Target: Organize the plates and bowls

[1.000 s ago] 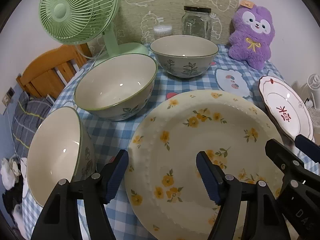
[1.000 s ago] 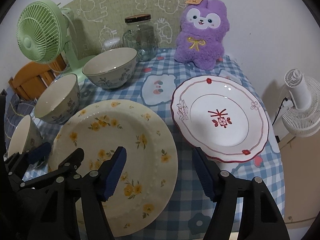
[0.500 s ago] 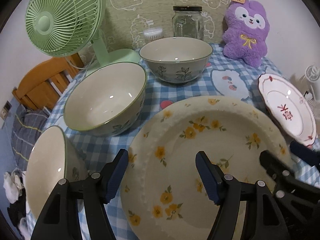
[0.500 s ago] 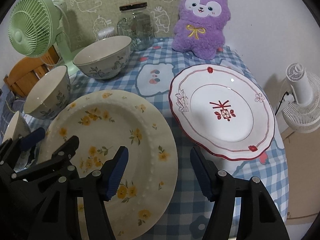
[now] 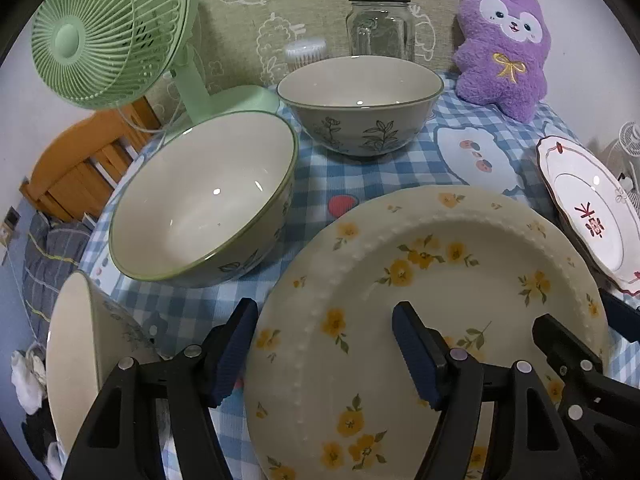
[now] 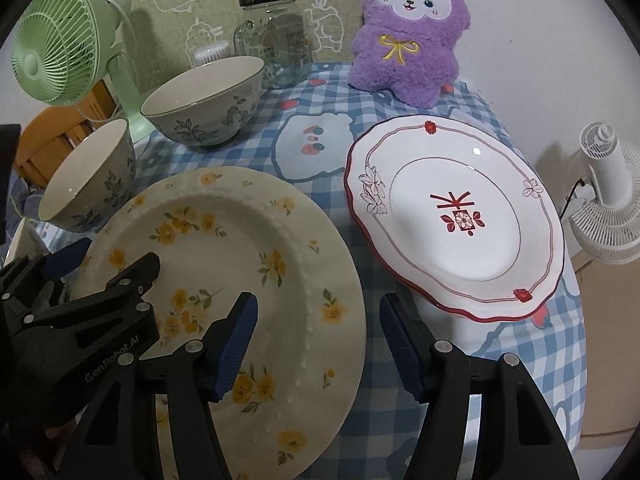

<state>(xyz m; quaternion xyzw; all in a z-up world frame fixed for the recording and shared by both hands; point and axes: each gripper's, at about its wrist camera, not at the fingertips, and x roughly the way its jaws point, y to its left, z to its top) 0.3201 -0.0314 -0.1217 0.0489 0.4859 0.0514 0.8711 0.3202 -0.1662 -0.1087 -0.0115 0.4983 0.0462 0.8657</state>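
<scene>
- Left gripper (image 5: 324, 354): jaws parted, nothing between the pads; poised over the left rim of the yellow-flowered plate (image 5: 440, 300)
- Right gripper (image 6: 316, 346): jaws parted, empty; straddling that plate's right rim, not pressing on it
- Red-trimmed plate (image 6: 456, 216): on the checked tablecloth (image 6: 500, 344), just right of the flowered plate
- Three bowls (image 5: 204, 204): upright, left and behind; a green fan (image 5: 108, 32) behind them
</scene>
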